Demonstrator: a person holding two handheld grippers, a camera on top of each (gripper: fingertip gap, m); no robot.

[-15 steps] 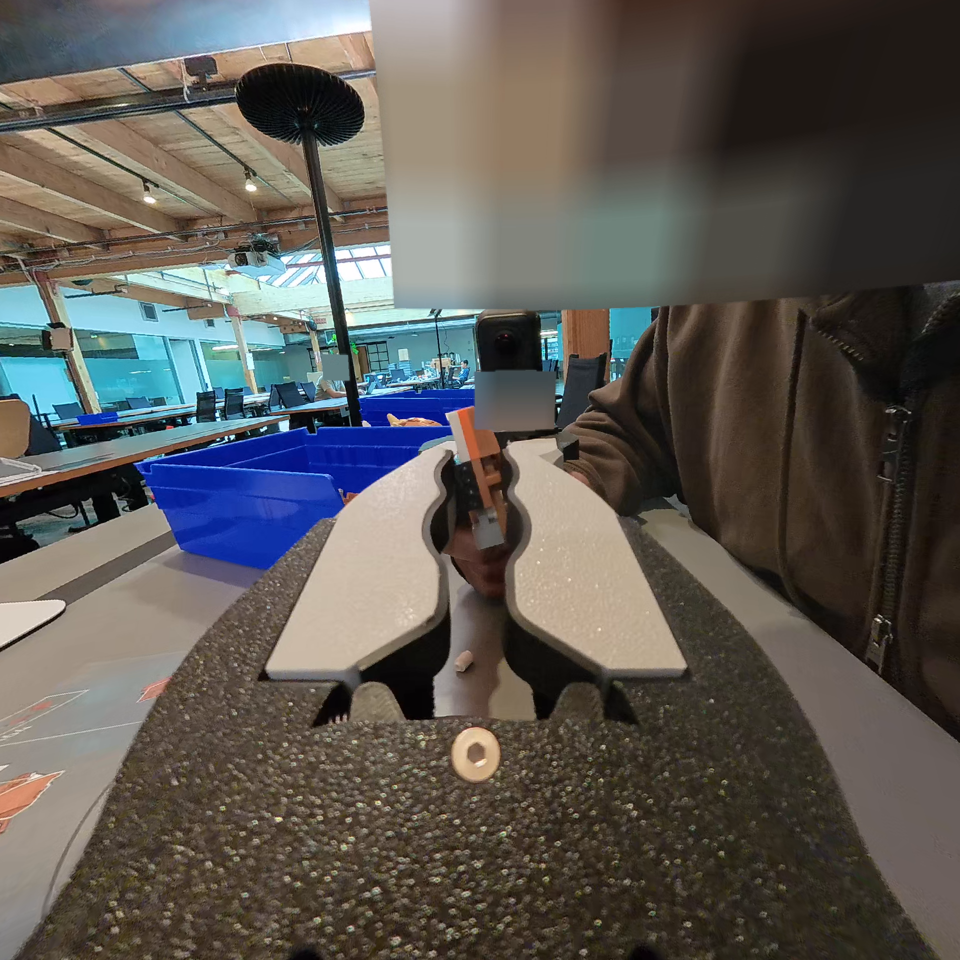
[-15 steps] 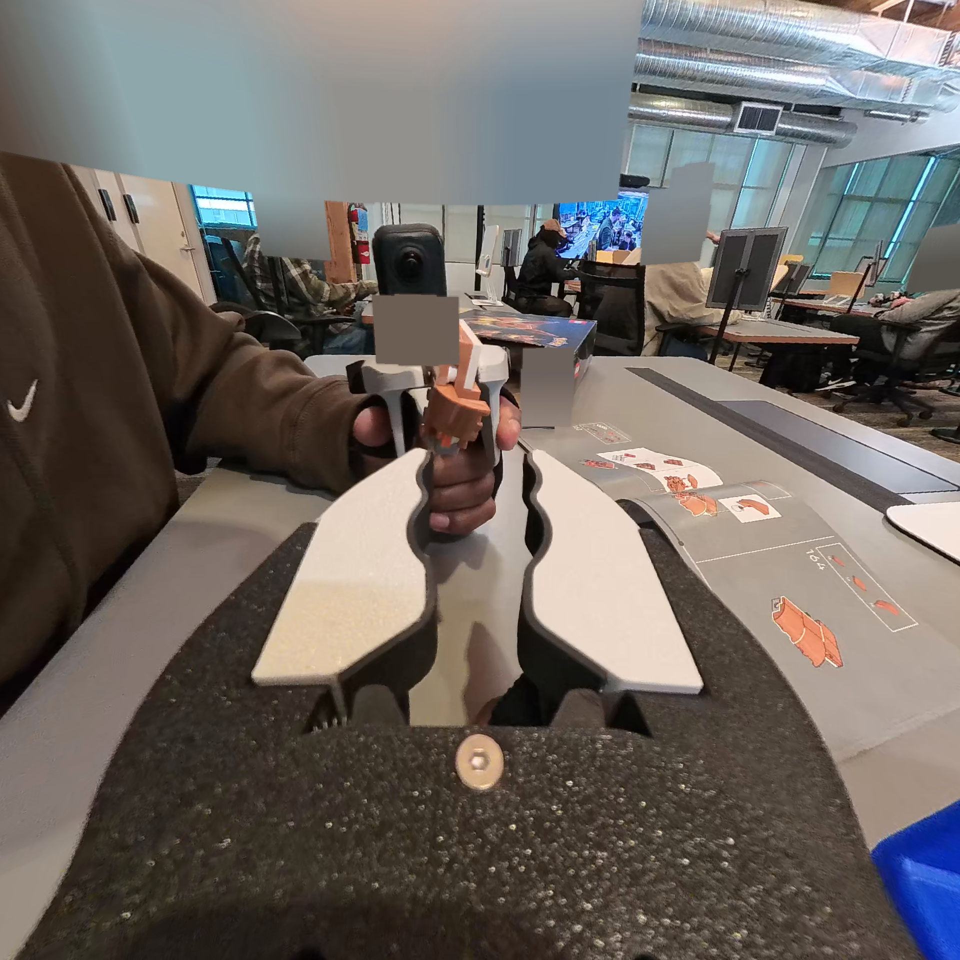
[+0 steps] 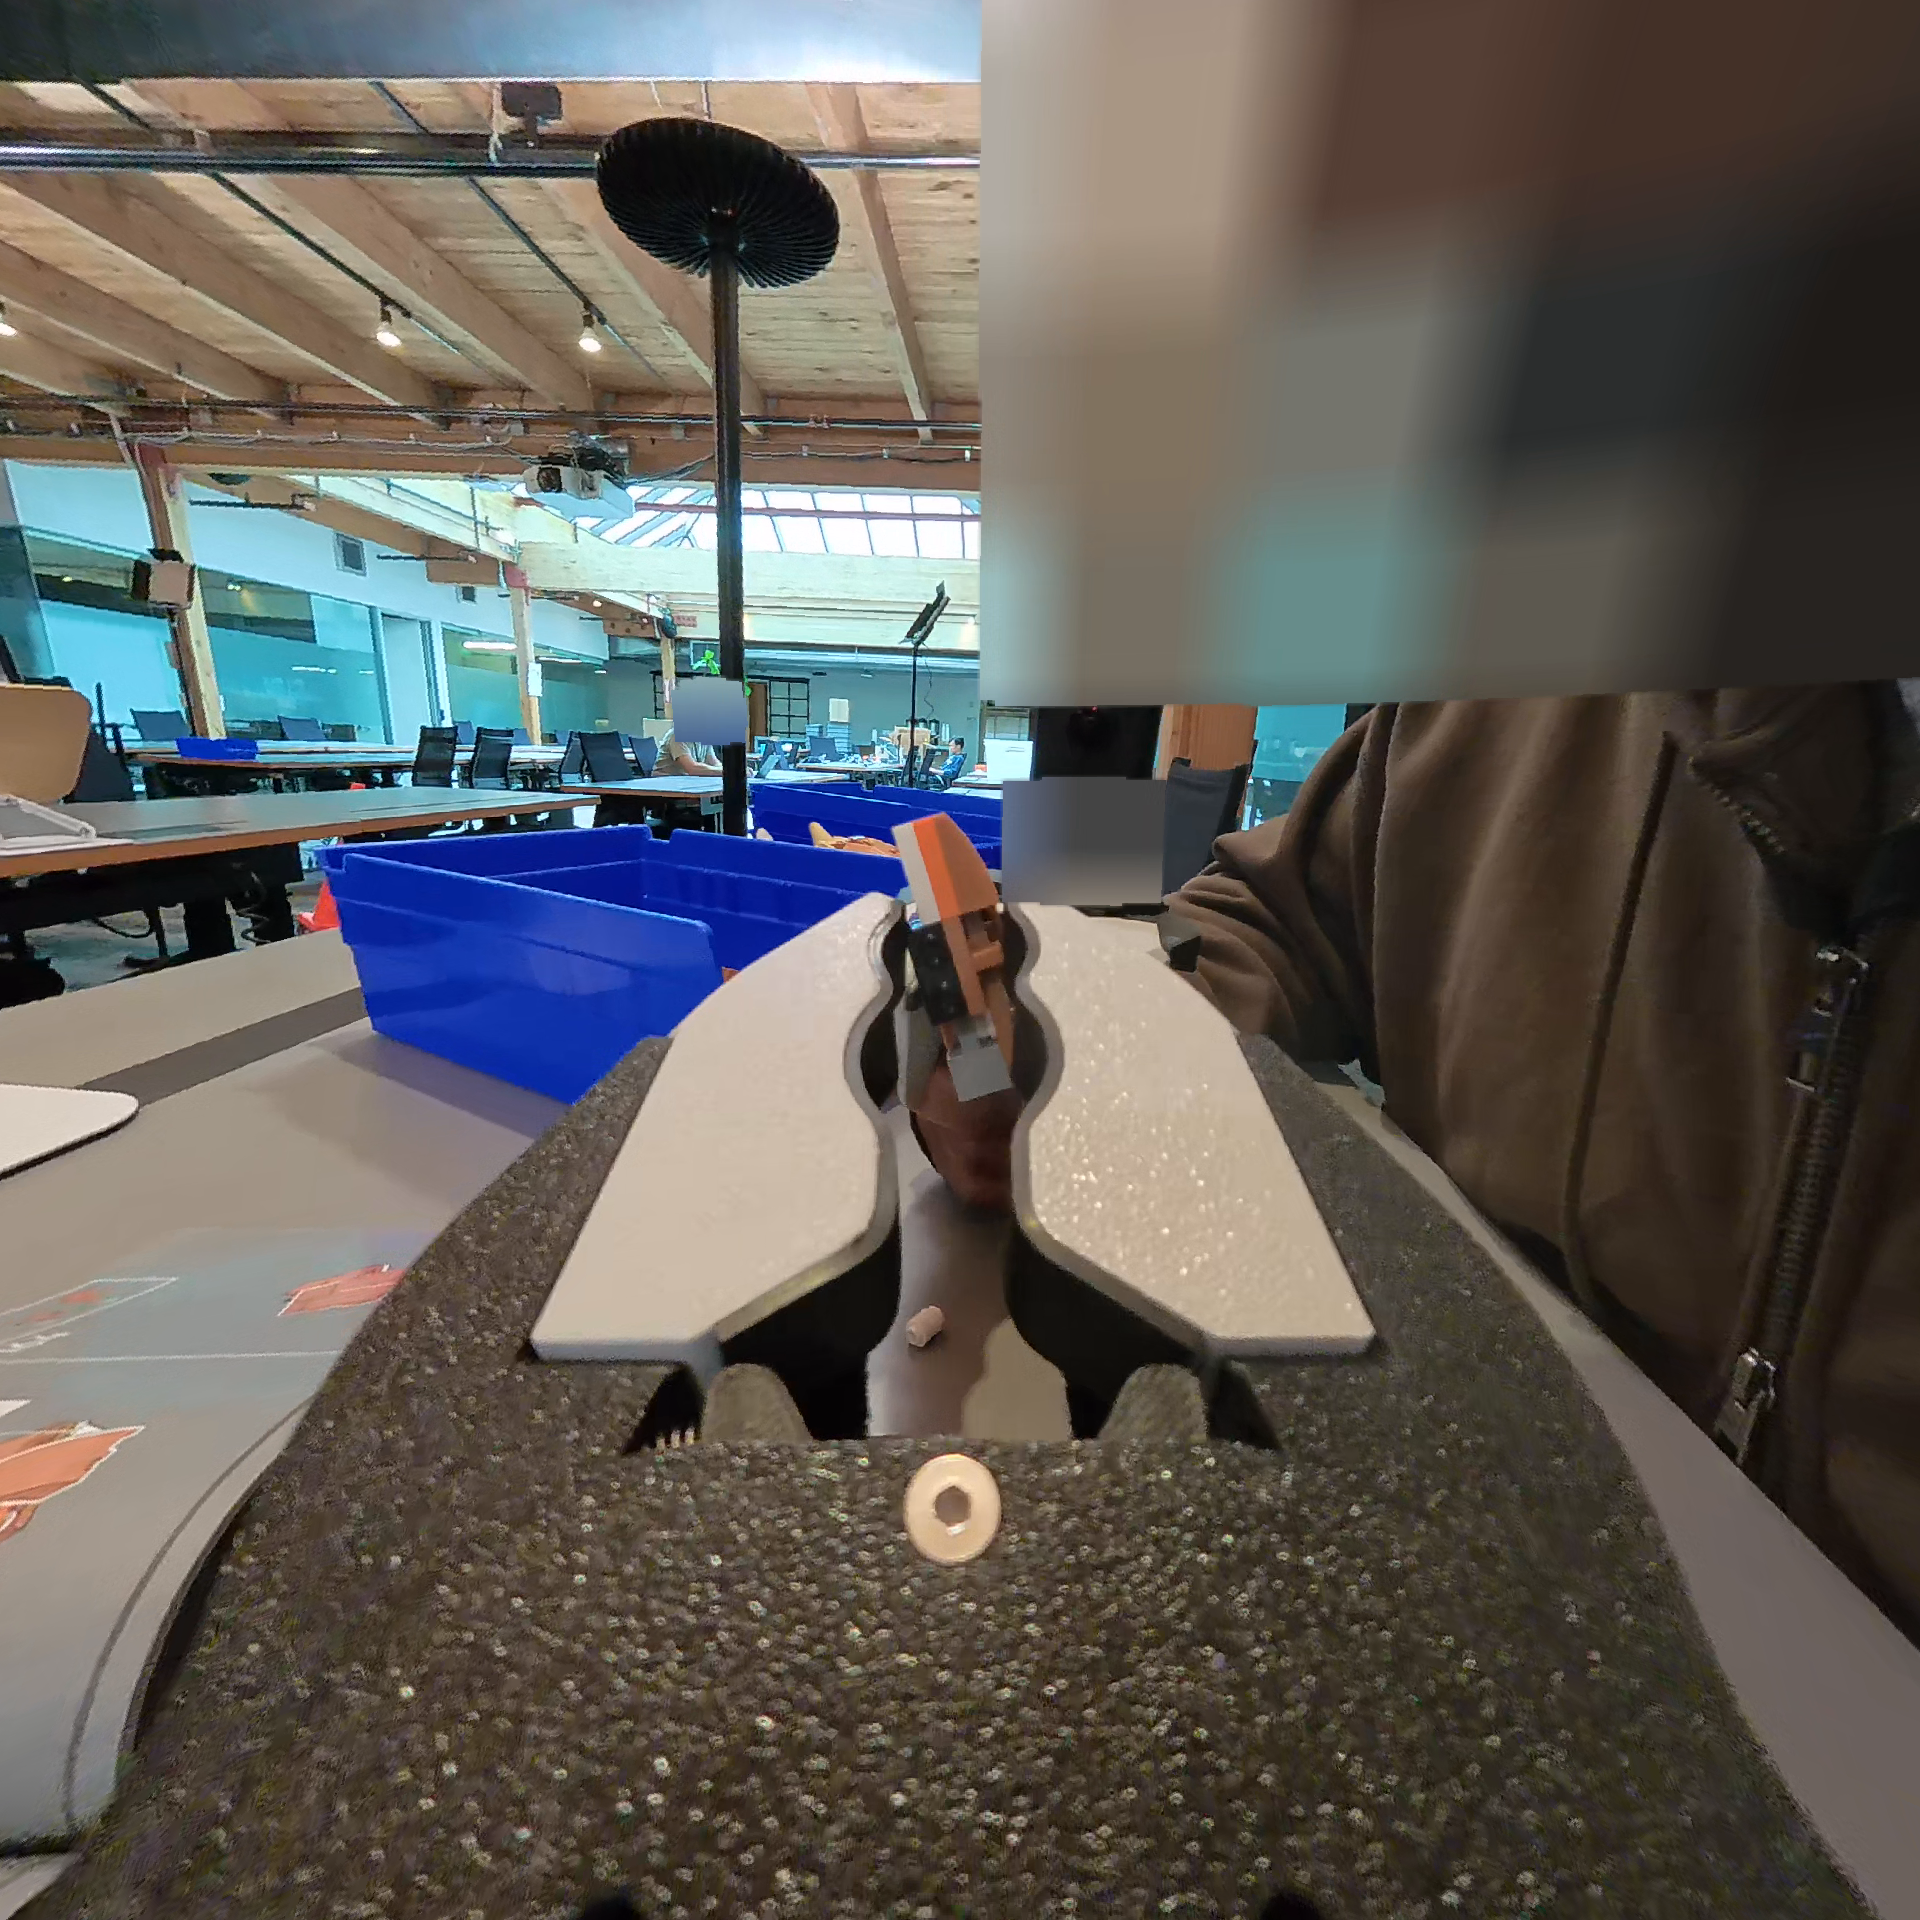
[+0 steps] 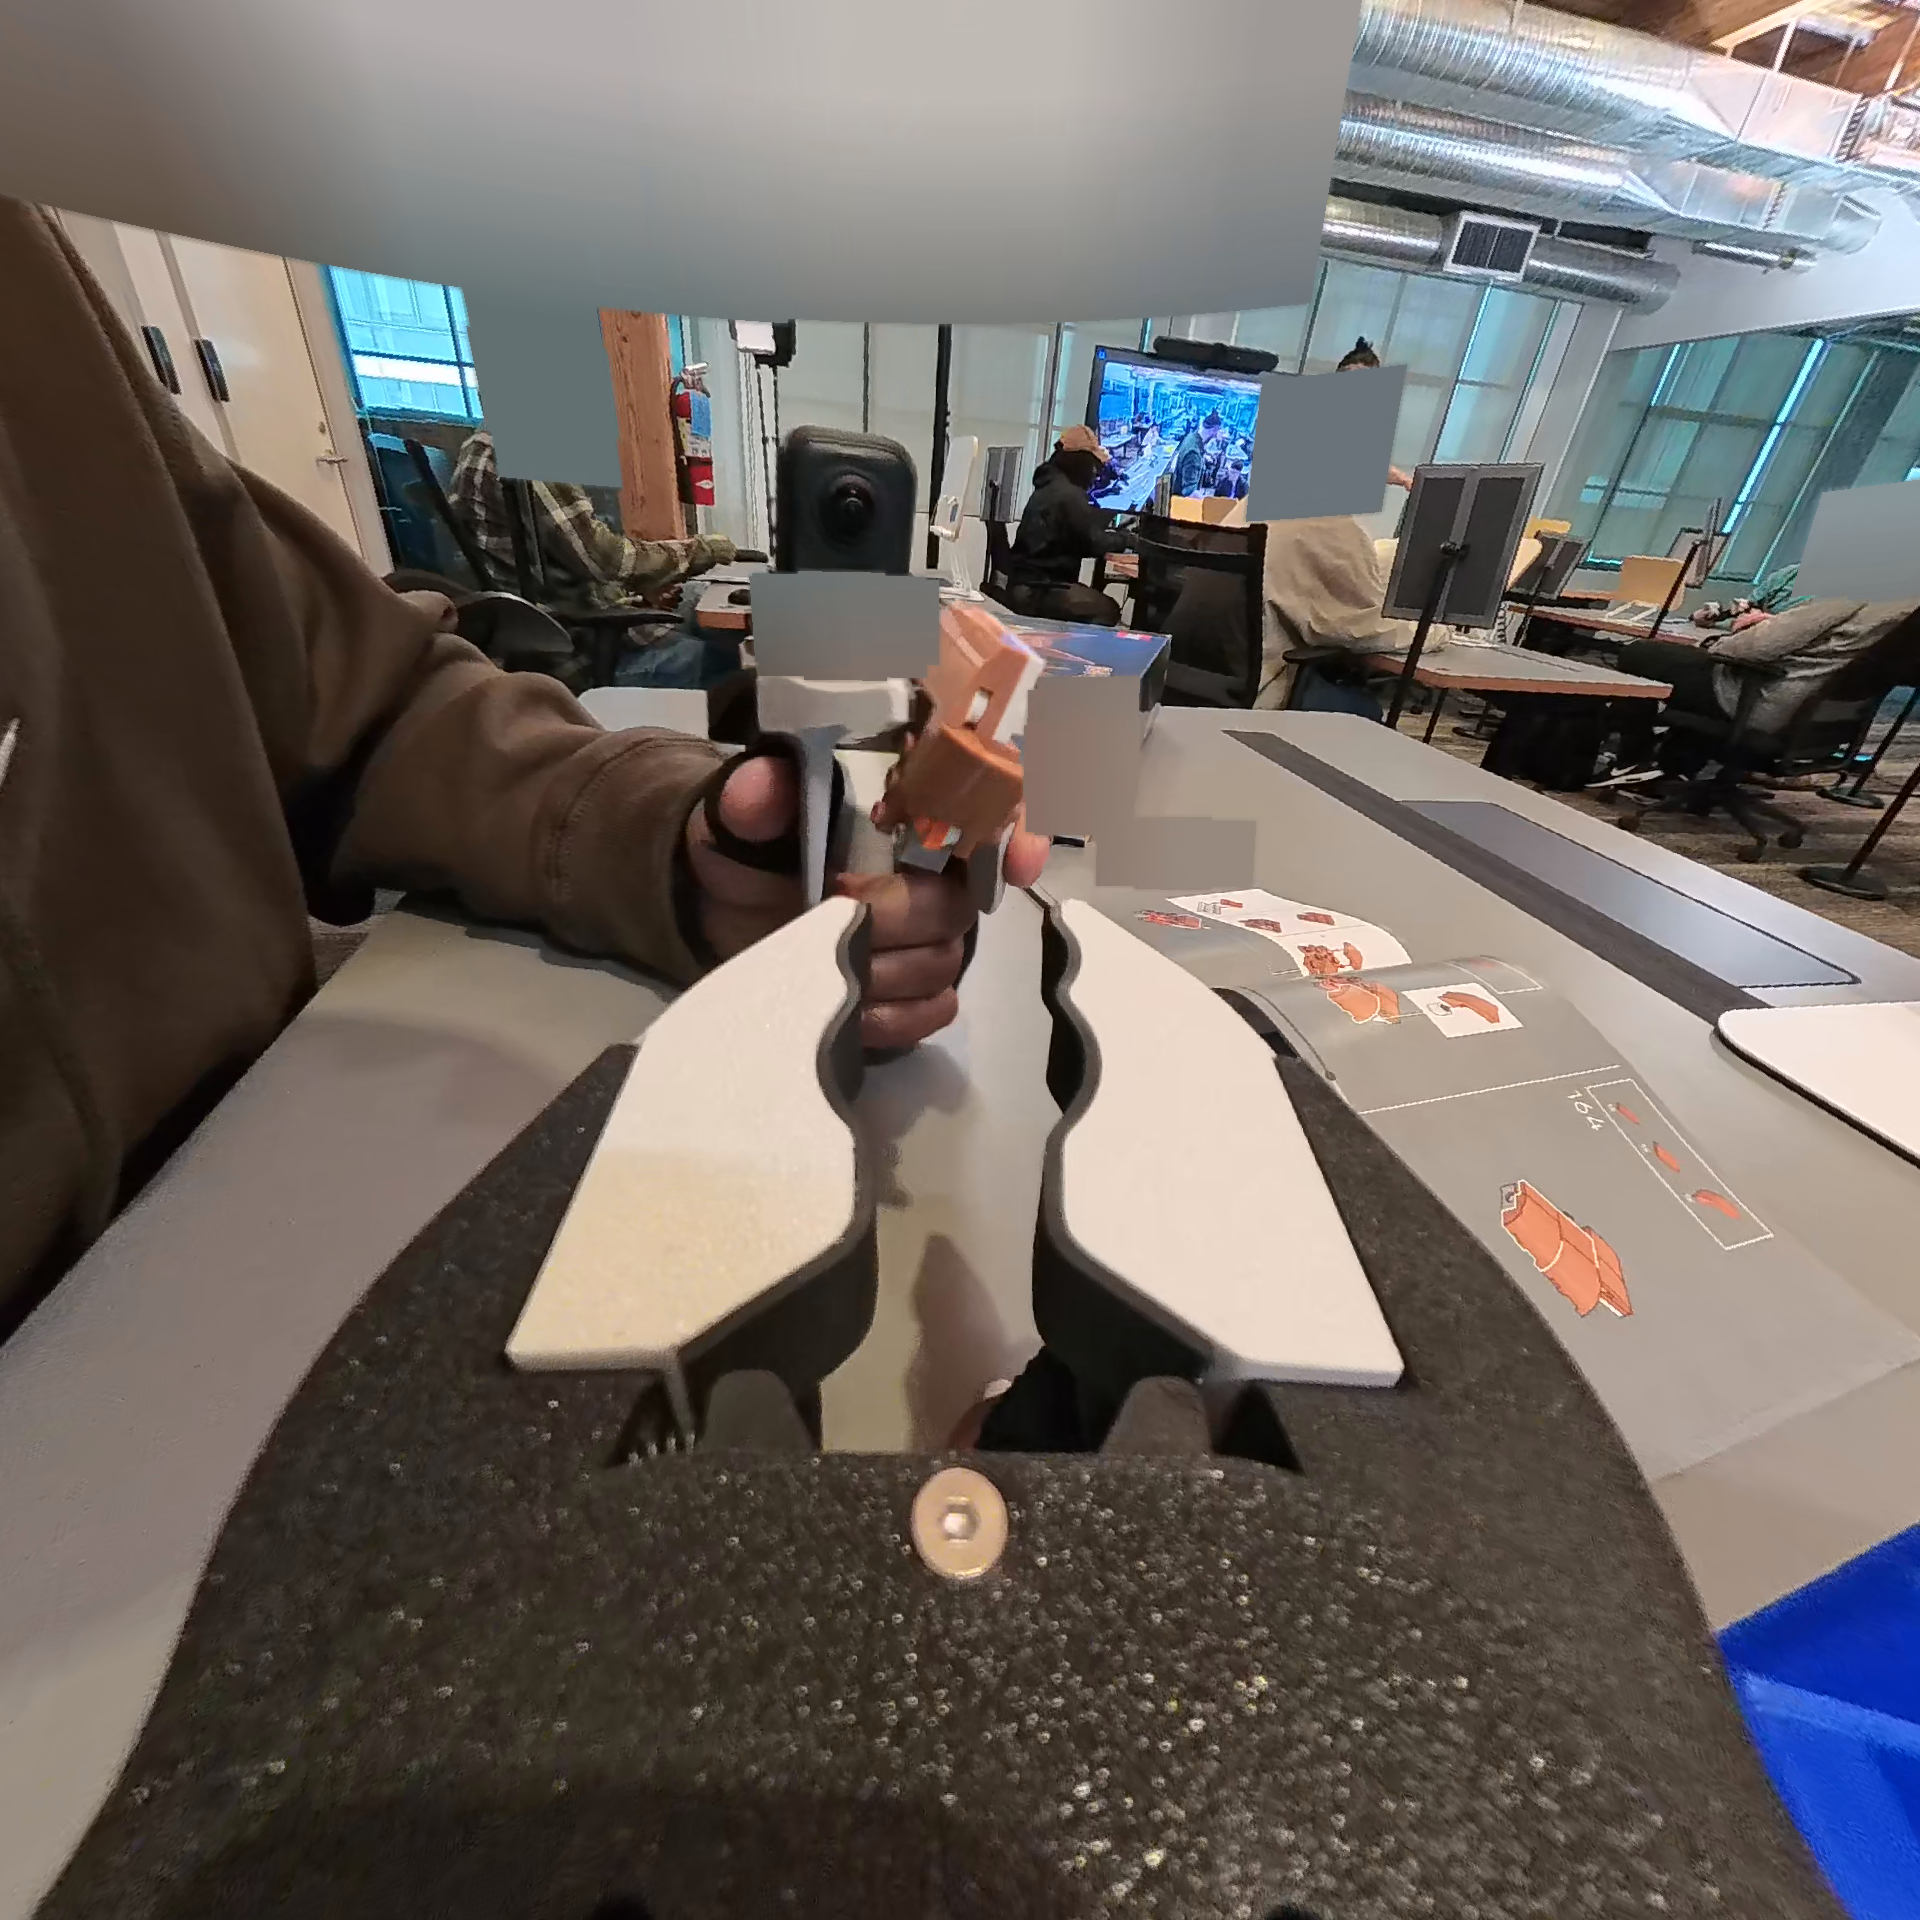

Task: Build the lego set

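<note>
My left gripper is shut on a small lego assembly of orange, white, black and grey pieces, held upright above the grey table. In the right wrist view the same assembly shows in the left gripper, which a hand holds just beyond my right gripper. My right gripper is open and empty, its tips just short of that hand. A tiny white piece lies on the table below the left jaws.
Blue bins stand on the table beyond the left gripper. An open instruction booklet lies to the right of the right gripper, with a lego box behind and a white pad far right. A brown sleeve is close.
In the right wrist view the left gripper with the lego assembly has shifted slightly right and up. The right gripper's jaws stay equally open.
</note>
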